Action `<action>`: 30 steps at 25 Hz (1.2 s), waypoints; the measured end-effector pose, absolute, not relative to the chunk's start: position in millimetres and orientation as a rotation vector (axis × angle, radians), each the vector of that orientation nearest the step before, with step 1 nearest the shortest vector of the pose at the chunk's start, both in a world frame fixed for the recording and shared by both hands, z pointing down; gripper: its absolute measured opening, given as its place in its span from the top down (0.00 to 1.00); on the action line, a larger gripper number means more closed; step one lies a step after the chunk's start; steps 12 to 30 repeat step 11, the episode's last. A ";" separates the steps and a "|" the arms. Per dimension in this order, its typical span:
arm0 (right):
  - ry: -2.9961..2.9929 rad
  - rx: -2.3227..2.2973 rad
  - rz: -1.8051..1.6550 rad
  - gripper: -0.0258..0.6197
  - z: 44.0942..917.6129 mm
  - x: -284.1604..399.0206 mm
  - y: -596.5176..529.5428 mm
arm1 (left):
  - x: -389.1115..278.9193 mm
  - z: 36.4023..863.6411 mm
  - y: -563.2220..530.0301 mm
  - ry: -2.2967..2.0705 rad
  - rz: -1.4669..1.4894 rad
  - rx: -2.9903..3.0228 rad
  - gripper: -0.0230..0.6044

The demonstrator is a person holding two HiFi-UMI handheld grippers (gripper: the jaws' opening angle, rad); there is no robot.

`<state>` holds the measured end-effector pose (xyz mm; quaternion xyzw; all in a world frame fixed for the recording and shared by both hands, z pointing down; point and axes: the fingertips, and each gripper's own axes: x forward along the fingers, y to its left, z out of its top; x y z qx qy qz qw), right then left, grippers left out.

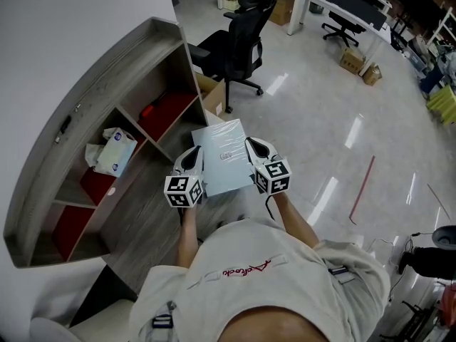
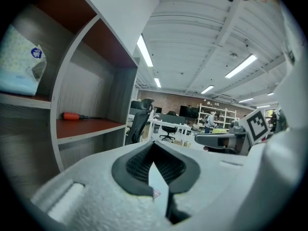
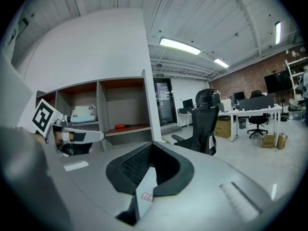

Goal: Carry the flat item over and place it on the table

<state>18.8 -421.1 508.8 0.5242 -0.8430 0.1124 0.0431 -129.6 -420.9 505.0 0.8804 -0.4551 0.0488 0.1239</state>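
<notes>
The flat item (image 1: pixel 222 155) is a pale blue sheet-like packet, held level in front of the person. My left gripper (image 1: pixel 195 158) is shut on its left edge and my right gripper (image 1: pixel 254 150) is shut on its right edge. In the left gripper view, the item's thin edge (image 2: pixel 157 177) runs between the closed black pads (image 2: pixel 137 165). The right gripper view shows the same: the item's edge (image 3: pixel 144 182) is pinched between the pads (image 3: pixel 132 165). Both grippers hover beside a wooden shelf unit (image 1: pixel 92 105), above the floor.
The shelf unit holds a tissue pack (image 1: pixel 114 152) and a red-handled screwdriver (image 2: pixel 74 116) in its compartments. A black office chair (image 1: pixel 239 38) stands just past the shelf. Desks and cardboard boxes (image 1: pixel 353 61) stand further off, with glossy floor to the right.
</notes>
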 end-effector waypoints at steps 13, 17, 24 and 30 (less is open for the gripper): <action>-2.558 1.595 0.330 0.96 514.3 22.3 -427.9 | -132.9 514.5 -424.2 -1.330 0.138 2.540 0.96; -2.558 1.595 0.330 0.96 514.3 22.3 -427.9 | -132.9 514.5 -424.2 -1.330 0.138 2.540 0.96; -2.558 1.595 0.330 0.96 514.3 22.3 -427.9 | -132.9 514.5 -424.2 -1.330 0.138 2.540 0.96; -2.558 1.595 0.330 0.96 514.3 22.3 -427.9 | -132.9 514.5 -424.2 -1.330 0.138 2.540 0.96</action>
